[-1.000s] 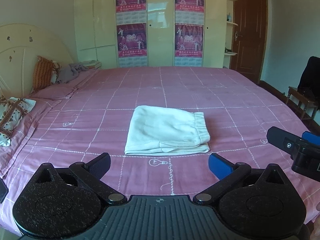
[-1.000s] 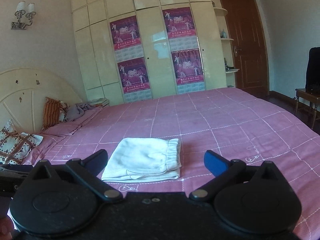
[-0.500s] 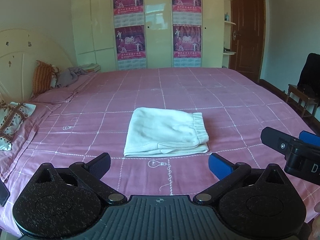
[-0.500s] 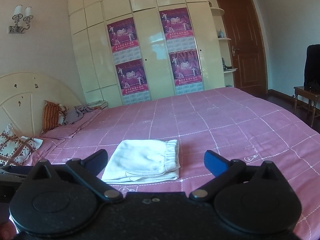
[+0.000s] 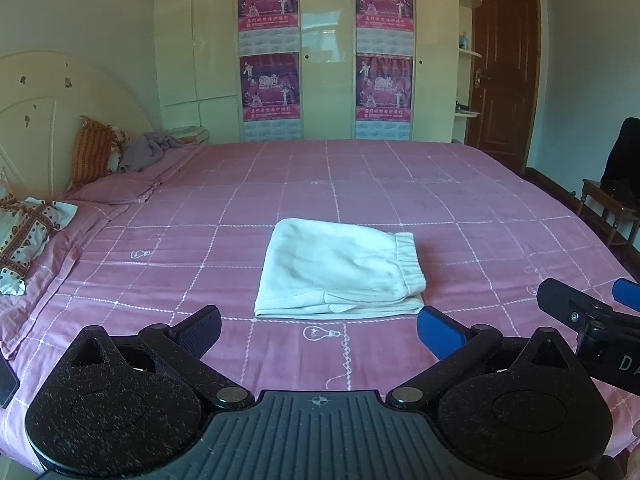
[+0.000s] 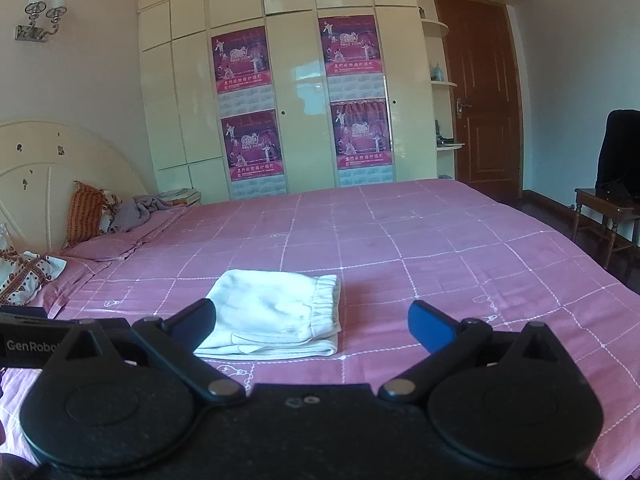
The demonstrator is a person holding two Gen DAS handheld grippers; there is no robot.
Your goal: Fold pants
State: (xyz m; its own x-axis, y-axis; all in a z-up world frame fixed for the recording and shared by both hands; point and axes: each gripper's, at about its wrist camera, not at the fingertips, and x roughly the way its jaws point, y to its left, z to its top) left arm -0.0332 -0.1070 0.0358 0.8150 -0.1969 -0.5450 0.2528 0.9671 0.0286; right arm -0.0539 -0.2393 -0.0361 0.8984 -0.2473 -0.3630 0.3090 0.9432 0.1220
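Cream soft-knit pants [image 5: 340, 268], folded into a flat rectangle w/ ruched elastic waistband, lie on pink quilted bedspread [image 5: 440, 208] w/ white grid stitching – ahead of both jaws, untouched. Left gripper [image 5: 318, 330] jaws spread wide, empty; right gripper [image 6: 310, 324] likewise. "GenRobo" reads on left gripper's body in right view.

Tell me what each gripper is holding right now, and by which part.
Nothing is held. The left gripper and right gripper are both open and empty; the folded white pants lie free on the pink bedspread.
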